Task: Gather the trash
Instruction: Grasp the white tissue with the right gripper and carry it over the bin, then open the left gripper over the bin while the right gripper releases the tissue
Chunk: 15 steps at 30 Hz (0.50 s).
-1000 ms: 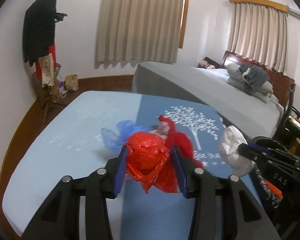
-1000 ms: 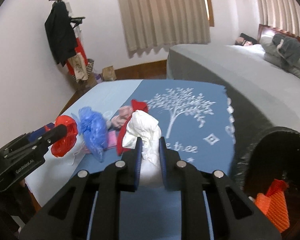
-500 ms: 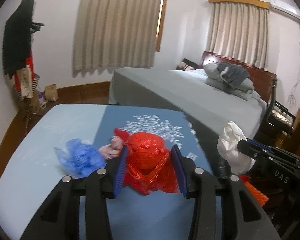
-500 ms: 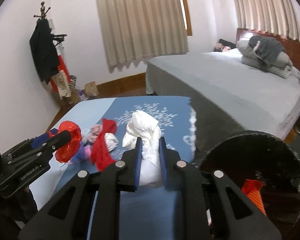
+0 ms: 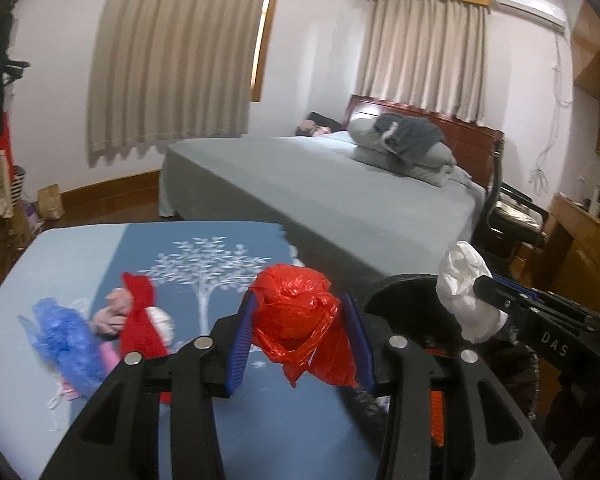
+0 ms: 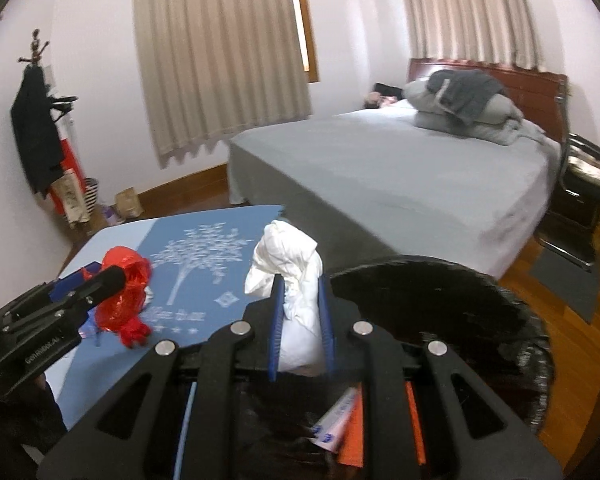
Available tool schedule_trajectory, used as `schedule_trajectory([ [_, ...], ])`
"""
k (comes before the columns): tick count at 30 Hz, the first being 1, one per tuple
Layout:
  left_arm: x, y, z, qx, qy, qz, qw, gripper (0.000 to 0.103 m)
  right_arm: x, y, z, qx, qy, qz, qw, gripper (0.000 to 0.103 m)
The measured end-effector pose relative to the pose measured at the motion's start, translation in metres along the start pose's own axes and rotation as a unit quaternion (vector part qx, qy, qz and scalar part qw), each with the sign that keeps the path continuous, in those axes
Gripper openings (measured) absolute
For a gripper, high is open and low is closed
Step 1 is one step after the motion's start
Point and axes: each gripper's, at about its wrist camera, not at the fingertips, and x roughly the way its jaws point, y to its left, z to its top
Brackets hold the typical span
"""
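Note:
My left gripper (image 5: 298,320) is shut on a crumpled red plastic bag (image 5: 300,316), held above the right edge of the blue table (image 5: 204,432). My right gripper (image 6: 300,312) is shut on a white crumpled wad (image 6: 288,264) and hangs over the black bin (image 6: 440,292), whose inside shows orange and printed wrappers (image 6: 352,428). In the left wrist view the white wad (image 5: 464,296) and right gripper (image 5: 504,300) sit at the right, over the bin (image 5: 404,296). On the table remain a blue bag (image 5: 64,340), a pink wad (image 5: 114,310) and a red-and-white piece (image 5: 144,320).
A grey bed (image 6: 400,172) with folded bedding (image 6: 468,104) stands behind the table. A coat rack (image 6: 40,136) with dark clothes stands at the left wall. A black chair (image 6: 588,184) and a dark mat (image 6: 572,280) lie on the wooden floor at right.
Both grippers have swung right with their loads, away from the table's middle. The bin has come under the right gripper, and the trash left on the table has slid to the left of view.

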Motion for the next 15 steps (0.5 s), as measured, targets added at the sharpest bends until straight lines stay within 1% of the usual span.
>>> schedule_trajectory([
  [8,0.019,-0.049,0.006,0.027,0.000,-0.048,0.9985,0.044,-0.019,-0.055,-0.013,0.033,-0.003,-0.055,0.998,0.016],
  [15,0.036,-0.089,0.005,0.049,0.006,-0.092,0.9946,0.044,-0.027,-0.085,-0.022,0.049,-0.005,-0.082,0.995,0.016],
])
